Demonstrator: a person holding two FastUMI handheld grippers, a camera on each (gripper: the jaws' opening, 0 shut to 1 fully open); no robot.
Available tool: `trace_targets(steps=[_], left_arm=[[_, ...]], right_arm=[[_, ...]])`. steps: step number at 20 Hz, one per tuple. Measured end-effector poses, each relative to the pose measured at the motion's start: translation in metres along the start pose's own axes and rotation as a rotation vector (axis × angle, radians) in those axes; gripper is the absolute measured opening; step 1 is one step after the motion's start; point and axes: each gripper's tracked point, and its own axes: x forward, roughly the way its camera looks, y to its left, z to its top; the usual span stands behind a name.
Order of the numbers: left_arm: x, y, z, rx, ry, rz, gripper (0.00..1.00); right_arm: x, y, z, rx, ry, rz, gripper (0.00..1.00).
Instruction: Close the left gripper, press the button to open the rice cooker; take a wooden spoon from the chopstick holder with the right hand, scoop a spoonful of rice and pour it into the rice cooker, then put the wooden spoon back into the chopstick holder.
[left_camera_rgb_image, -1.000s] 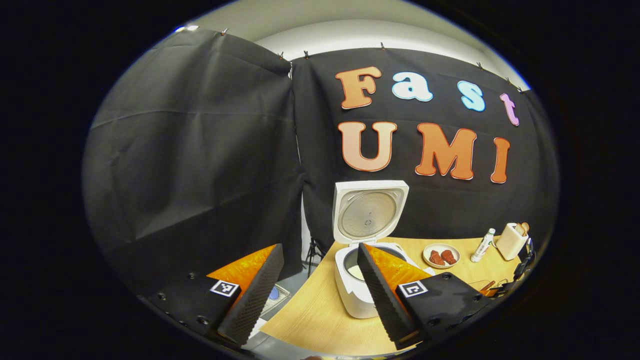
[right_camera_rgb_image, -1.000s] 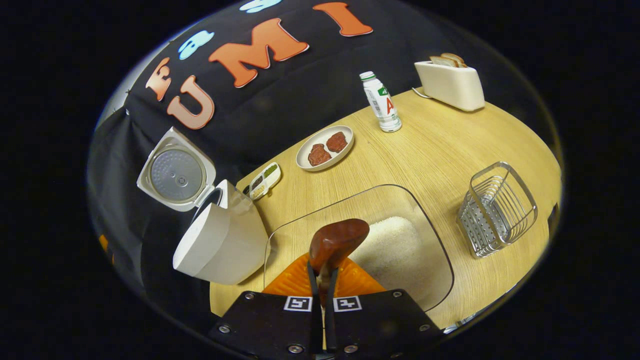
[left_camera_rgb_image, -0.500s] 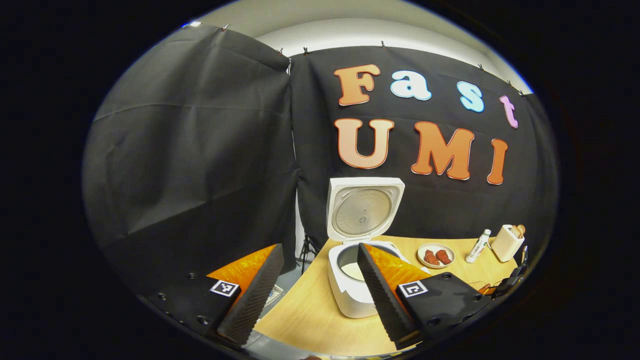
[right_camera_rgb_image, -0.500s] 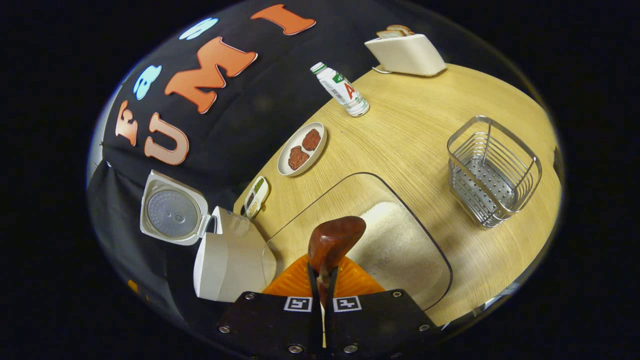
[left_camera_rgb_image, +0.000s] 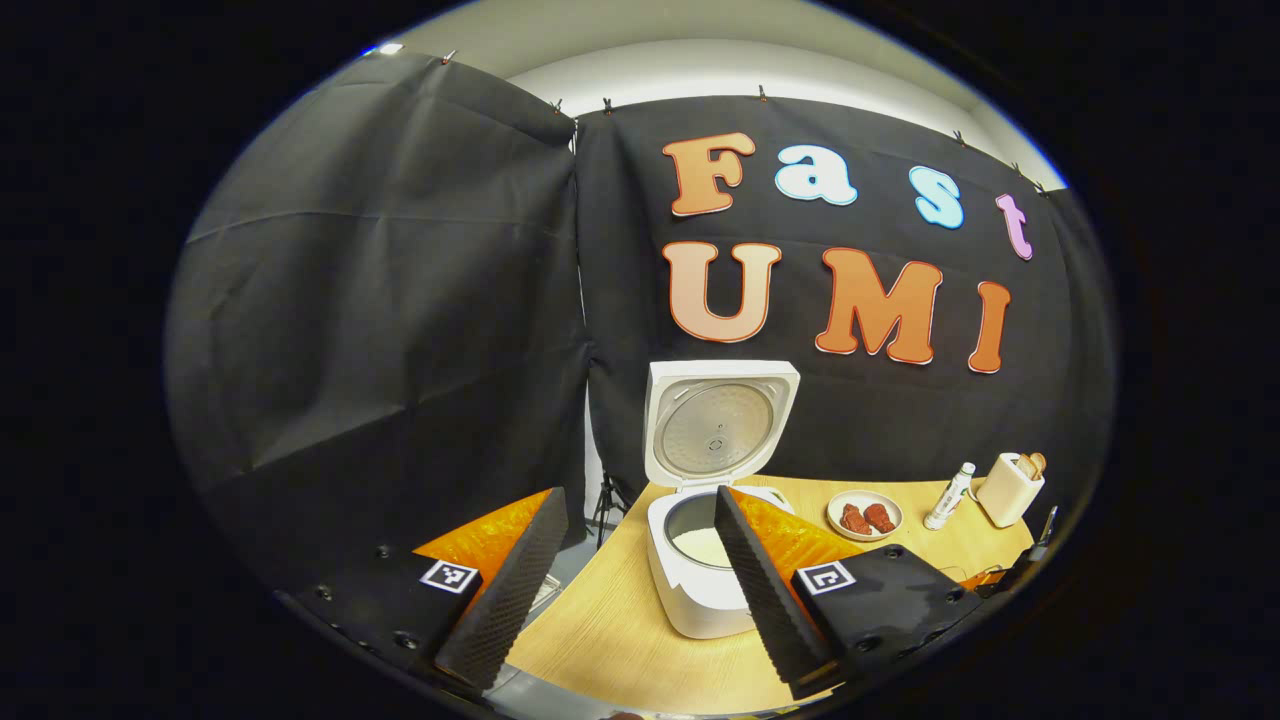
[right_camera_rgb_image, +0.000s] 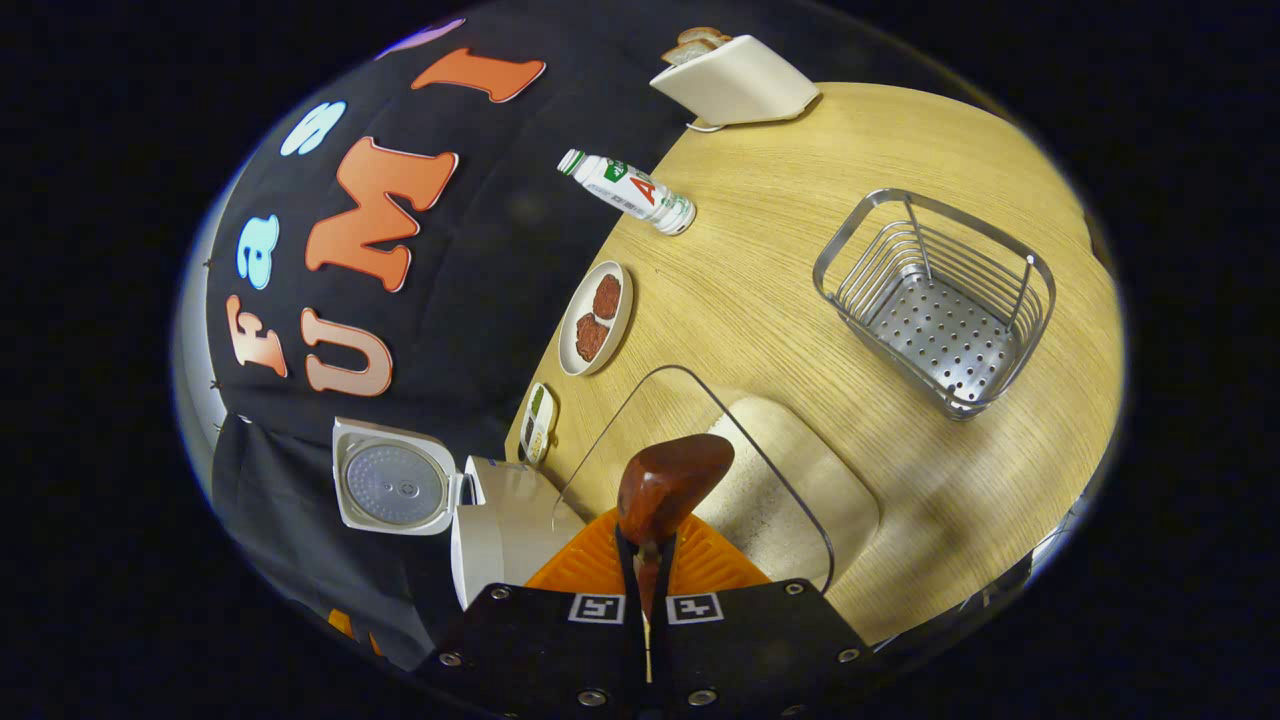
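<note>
Right tongs clamp the spoon: glossy reddish-brown bowl protruding ahead. Left tongs gape wide, empty; cooker ahead, lid raised.

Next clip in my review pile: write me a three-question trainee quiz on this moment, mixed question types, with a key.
1. True or false: the rice cooker has its lid shut.
2. Multiple choice: the right tool is shut on A) the bottle B) the wooden spoon C) the plate.
3. Fill in: the wire chopstick holder holds ____.

Key: 1 false, the lid stands up. 2 B. 3 nothing; its perforated floor shows bare.
</note>
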Motion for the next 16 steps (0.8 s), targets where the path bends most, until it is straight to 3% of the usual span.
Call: trace_targets(steps=[16], left_arm=[[0.003, 0.019, 0.003, -0.036, -0.038, 0.016, 1.0]], right_arm=[[-0.026, 0.066, 0.044, 0.083, -0.053, 0.088, 0.01]])
